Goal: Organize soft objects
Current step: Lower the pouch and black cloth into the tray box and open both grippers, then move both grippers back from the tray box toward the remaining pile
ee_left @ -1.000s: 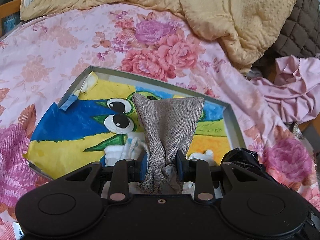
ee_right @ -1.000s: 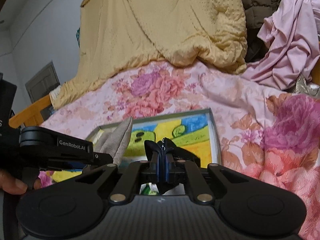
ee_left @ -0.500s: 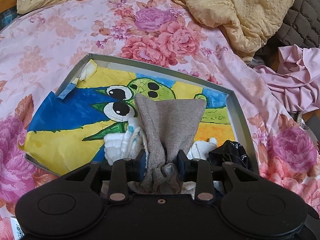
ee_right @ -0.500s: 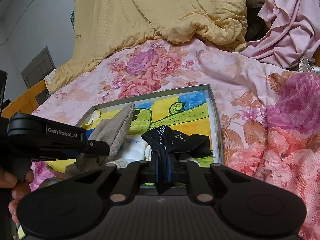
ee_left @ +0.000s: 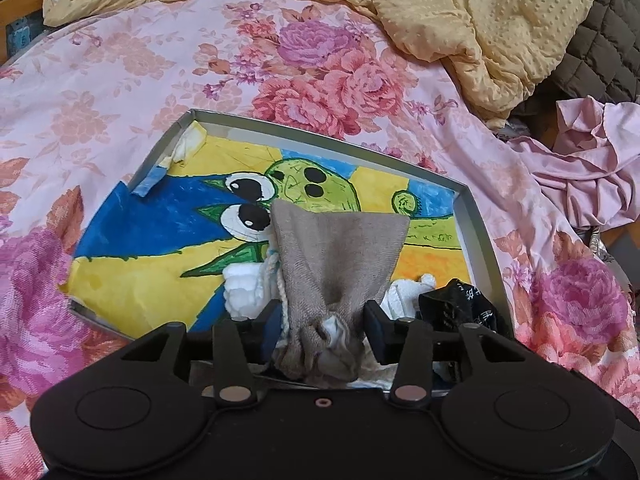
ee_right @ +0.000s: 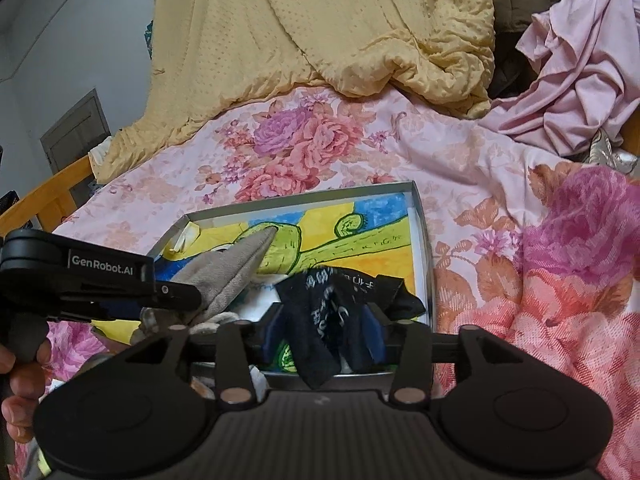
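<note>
A shallow grey tray (ee_left: 320, 132) with a bright cartoon drawing in its bottom lies on the floral bed. My left gripper (ee_left: 322, 320) hangs over its near edge. Its jaws are opening, and a grey-beige cloth pouch (ee_left: 340, 256) stands loosely between them, resting in the tray. A white knitted item (ee_left: 244, 288) lies just left of the pouch. My right gripper (ee_right: 324, 324) is at the tray's (ee_right: 420, 240) near right corner. Its jaws are also opening, and a black sock (ee_right: 320, 304) with white lettering is slumped between the parted pads. The right wrist view shows the left gripper (ee_right: 188, 298) side-on beside the pouch (ee_right: 232, 268).
The bed has a pink floral sheet (ee_left: 100, 80). A yellow blanket (ee_left: 460, 20) is heaped at the back, with a dark quilted cover (ee_left: 600, 40) and a crumpled pink garment (ee_left: 592, 176) to the right. A wooden bed rail (ee_right: 40, 196) and a person's hand (ee_right: 16, 392) are at the left.
Both pairs of jaws have widened. The black sock, pinched tight before, now lies slack on the tray. The grey pouch has sunk lower and its gathered end has loosened.
</note>
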{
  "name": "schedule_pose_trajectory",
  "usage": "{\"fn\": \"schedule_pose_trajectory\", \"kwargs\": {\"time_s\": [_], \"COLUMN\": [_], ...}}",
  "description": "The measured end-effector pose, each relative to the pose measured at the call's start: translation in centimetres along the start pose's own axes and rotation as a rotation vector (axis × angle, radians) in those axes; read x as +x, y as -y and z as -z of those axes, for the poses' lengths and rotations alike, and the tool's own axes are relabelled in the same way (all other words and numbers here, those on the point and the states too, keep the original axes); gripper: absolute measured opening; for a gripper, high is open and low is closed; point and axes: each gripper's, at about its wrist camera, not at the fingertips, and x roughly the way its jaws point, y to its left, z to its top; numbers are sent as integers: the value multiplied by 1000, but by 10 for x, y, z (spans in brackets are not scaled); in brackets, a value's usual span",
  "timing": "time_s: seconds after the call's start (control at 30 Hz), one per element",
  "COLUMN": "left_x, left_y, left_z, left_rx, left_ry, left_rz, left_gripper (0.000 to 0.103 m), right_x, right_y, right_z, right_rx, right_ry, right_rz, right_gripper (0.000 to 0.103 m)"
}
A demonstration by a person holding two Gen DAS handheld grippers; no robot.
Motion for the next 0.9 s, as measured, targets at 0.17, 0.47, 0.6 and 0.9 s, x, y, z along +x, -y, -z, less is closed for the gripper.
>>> {"fn": "schedule_pose_trajectory", "kwargs": {"time_s": [0.17, 0.47, 0.6, 0.9], "left_x": [-16, -62, -87, -144], "left_y": [-1, -3, -8, -21], "left_z": [2, 18, 24, 44], "left_rx": [14, 31, 17, 9], "left_ry": [12, 62, 112, 202], "left_rz": [-2, -1, 5, 25], "left_gripper": [54, 66, 77, 91], "right_x": [-13, -51, -66, -110], "right_y": [-2, -9, -9, -21], "right_z": [-3, -8, -5, 12], "right_rx": [-1, -4, 27, 25], "right_ry": [21, 107, 149, 258], "right_rz": [1, 0, -24, -39], "right_gripper": [63, 88, 93, 101]}}
